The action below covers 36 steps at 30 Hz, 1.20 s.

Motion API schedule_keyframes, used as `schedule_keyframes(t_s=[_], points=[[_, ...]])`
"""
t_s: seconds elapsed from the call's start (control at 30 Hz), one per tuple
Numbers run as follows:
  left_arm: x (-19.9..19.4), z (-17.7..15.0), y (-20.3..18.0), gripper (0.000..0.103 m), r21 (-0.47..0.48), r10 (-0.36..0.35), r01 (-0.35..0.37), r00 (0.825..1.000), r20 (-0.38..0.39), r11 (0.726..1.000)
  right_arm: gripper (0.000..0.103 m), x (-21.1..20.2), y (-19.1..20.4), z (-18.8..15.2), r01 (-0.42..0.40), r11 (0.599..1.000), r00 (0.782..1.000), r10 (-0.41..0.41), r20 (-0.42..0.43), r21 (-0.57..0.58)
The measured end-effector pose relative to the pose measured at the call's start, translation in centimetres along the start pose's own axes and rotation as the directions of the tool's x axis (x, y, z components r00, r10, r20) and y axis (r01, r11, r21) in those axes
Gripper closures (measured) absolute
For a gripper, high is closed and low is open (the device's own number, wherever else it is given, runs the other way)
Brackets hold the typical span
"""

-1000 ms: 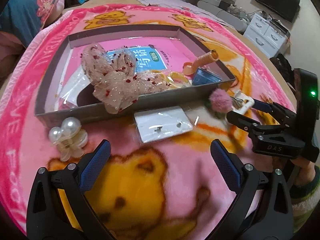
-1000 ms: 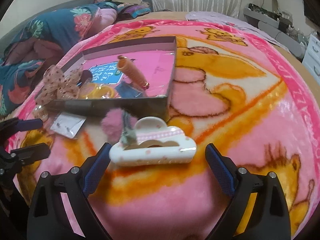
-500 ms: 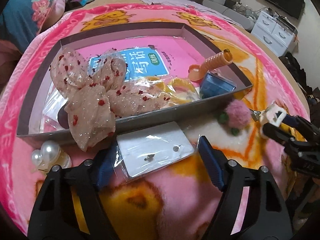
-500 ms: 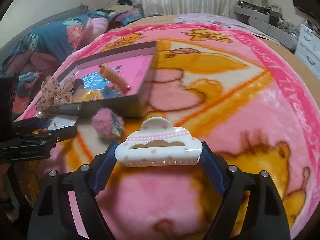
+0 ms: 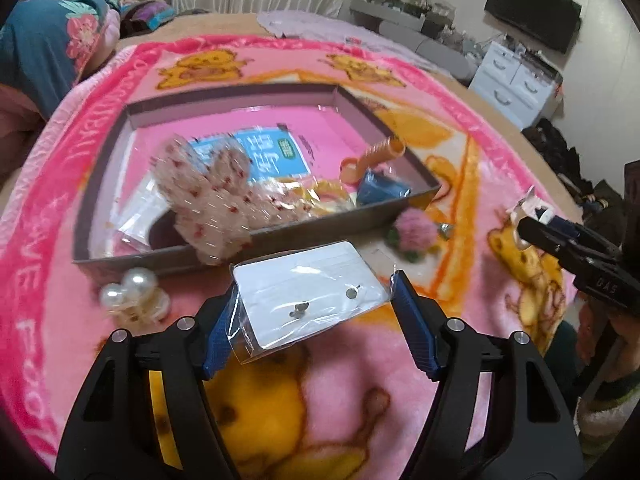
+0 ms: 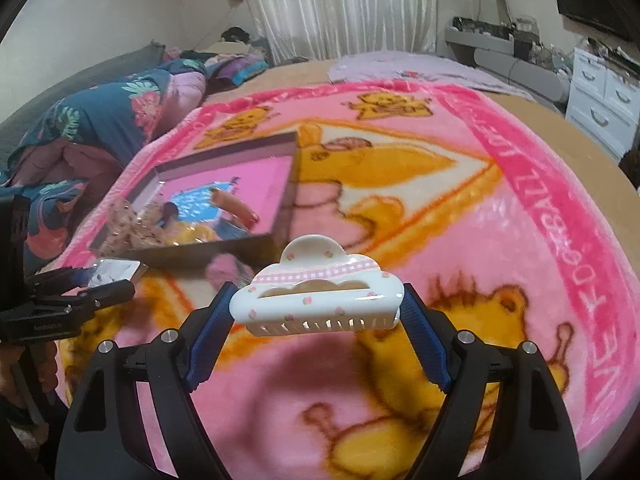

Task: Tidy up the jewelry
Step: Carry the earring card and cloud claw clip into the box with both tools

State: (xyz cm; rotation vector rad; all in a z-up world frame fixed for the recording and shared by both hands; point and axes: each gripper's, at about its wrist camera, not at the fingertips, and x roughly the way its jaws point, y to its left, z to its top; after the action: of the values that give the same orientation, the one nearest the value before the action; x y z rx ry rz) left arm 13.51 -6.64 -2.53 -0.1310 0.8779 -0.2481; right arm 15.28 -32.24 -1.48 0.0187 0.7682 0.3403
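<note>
Both hands are at the carrying step: each hand-held gripper has lifted one piece off the pink blanket (image 6: 520, 216) on the bed and the shallow box (image 5: 120, 144) is the likely goal. The left hand-held gripper (image 5: 316, 328) has the bagged earring card (image 5: 308, 292) between its blue pads; its jaws are closing, and the plastic bag already crumples against the left pad, so it reads as pinched and clear of the blanket. The right hand-held gripper (image 6: 316, 320) pinches the white cloud-shaped hair claw (image 6: 316, 296) by its two ends, held level above the blanket. The box lies toward the far left part of the blanket, already holding a sheer dotted bow (image 5: 212, 204), an orange roller (image 5: 376, 156) and a blue packet (image 5: 380, 188). Next, each piece probably has to go up over the box's near wall and down onto a free spot; the far half of the box looks the emptiest. A pearl clip (image 5: 132, 292) and a pink pompom (image 5: 416, 232) lie just outside the near wall, so a low pass could nudge them. The two grippers are near each other at the box's front, so going in one at a time seems wise.
</note>
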Motion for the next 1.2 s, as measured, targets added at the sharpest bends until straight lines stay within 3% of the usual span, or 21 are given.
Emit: schedule_keyframes(t_s=[0.43, 0.97, 1.2], points=[[-4.2, 1.5, 4.1, 0.041, -0.053, 0.087, -0.081, 0.989, 0.123, 0.995, 0.023, -0.8, 5.3, 1.9, -0.040, 0.994, 0.999, 0.042, 0.021, -0.102], [-3.5, 2.7, 9.5, 0.041, -0.134, 0.165, -0.148, 0.978, 0.125, 0.980, 0.023, 3.1, 13.2, 3.2, -0.119, 0.959, 0.993, 0.115, -0.029, -0.256], [-2.5, 3.3, 10.8, 0.041, -0.154, 0.177, -0.157, 0.977, 0.123, 0.975, 0.023, 5.2, 15.0, 3.7, -0.153, 0.950, 0.988, 0.145, -0.050, -0.272]])
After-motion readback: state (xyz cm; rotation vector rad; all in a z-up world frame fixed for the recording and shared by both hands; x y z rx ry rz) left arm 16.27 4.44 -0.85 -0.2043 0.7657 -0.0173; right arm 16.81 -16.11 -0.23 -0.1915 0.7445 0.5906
